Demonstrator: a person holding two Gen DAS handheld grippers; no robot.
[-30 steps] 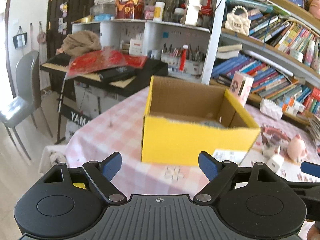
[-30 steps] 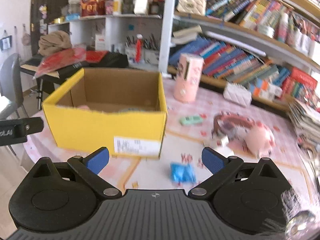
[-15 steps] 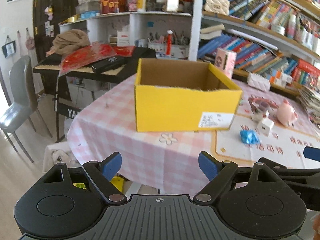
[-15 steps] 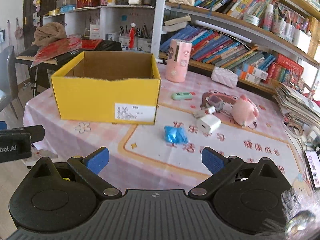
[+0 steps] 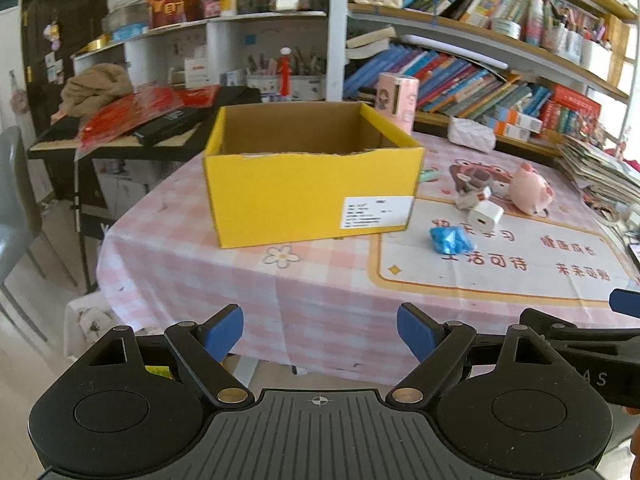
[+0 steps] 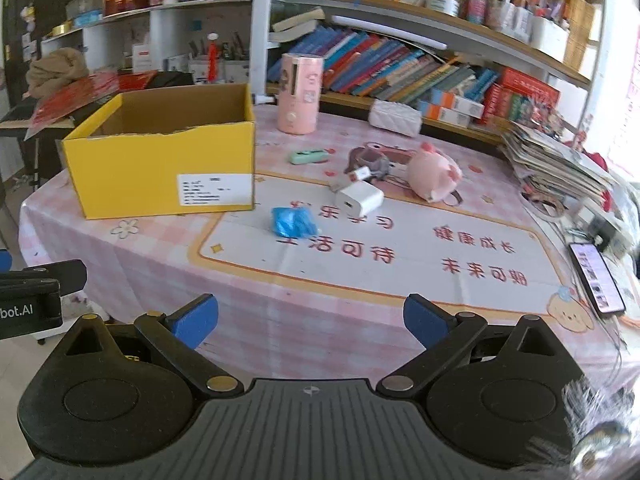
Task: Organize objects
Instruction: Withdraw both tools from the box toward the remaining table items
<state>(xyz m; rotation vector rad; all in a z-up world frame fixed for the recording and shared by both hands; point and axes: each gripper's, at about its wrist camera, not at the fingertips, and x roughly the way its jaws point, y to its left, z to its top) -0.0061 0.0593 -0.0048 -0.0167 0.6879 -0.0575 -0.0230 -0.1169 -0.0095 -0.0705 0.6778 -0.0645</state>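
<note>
Both of your tongs are wide open and hold nothing. The left tongs (image 5: 320,334) and the right tongs (image 6: 311,322) hang off the near edge of the desk (image 6: 280,320), well apart from every small thing.

Far ahead and to the left of your right tongs stands the yellow box (image 6: 160,168). It is cardboard, likely light and stiff, with an open top to drop things in. Its white label (image 6: 215,189) has print too small to read.

Straight ahead lies the blue wrapper (image 6: 293,222). It looks soft and crinkly, so pinch it across the middle.

Just past it is the white charger (image 6: 359,199). It looks hard and smooth and could slip, so take it by its two flat sides.

More to the right lies the pink pig toy (image 6: 434,172). It looks round and squishy; squeeze its body gently.

The mat (image 6: 400,264) shows big red Chinese words. On your left tongs' body, at the left edge of the right view, you can read "bot.AI".
</note>
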